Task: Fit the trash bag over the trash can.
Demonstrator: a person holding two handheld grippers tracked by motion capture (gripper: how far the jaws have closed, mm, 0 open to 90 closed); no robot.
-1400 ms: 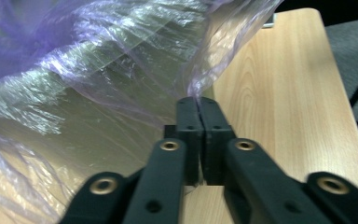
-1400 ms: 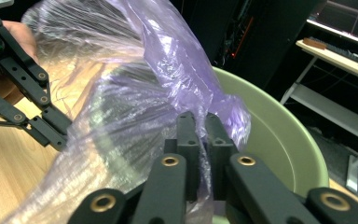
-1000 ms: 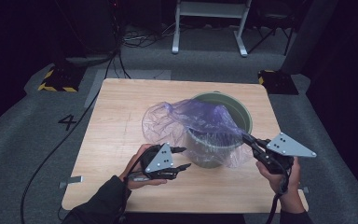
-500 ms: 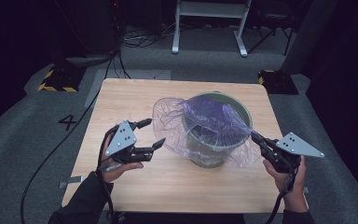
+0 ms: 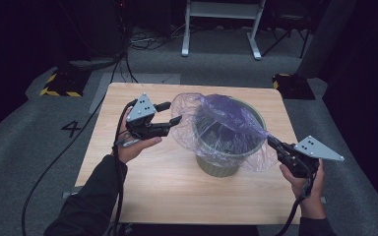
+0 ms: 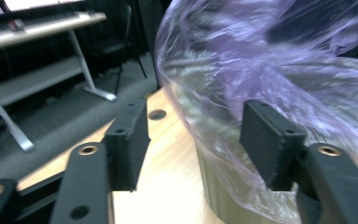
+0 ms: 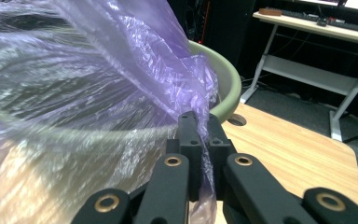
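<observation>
**Bag half over the bin, one edge pinched**

Readable writing: a dark "4" (image 5: 72, 129) marked on the grey floor just off the counter's (image 5: 142, 196) left edge. Yellow-and-black hazard striping shows on a block (image 5: 59, 84) on the floor beyond the far-left corner. No brand or label legible on the bin or the bag.

Your left gripper (image 5: 170, 113) sits raised above the counter's left half, level, fingers pointing right toward the purple plastic bag (image 5: 226, 123). Your left hand (image 5: 135, 145) cups the body from below, palm up, with the grey plate on top. The fingers stand apart and have just been closing in; in the left gripper view the bag's film billows just beyond them, with one finger (image 6: 270, 140) against it, but nothing is clamped.

Your right gripper (image 5: 270, 141) is low at the counter's right edge, pointing left and away from you. Your right hand (image 5: 307, 184) wraps it from beneath. Its fingers (image 7: 189, 140) are together, clamped on a fold of the bag's edge, the film drawn taut toward you.

The green bin (image 5: 221, 162) stands upright on the counter's middle-right, the bag draped over its mouth and down its near side.
</observation>
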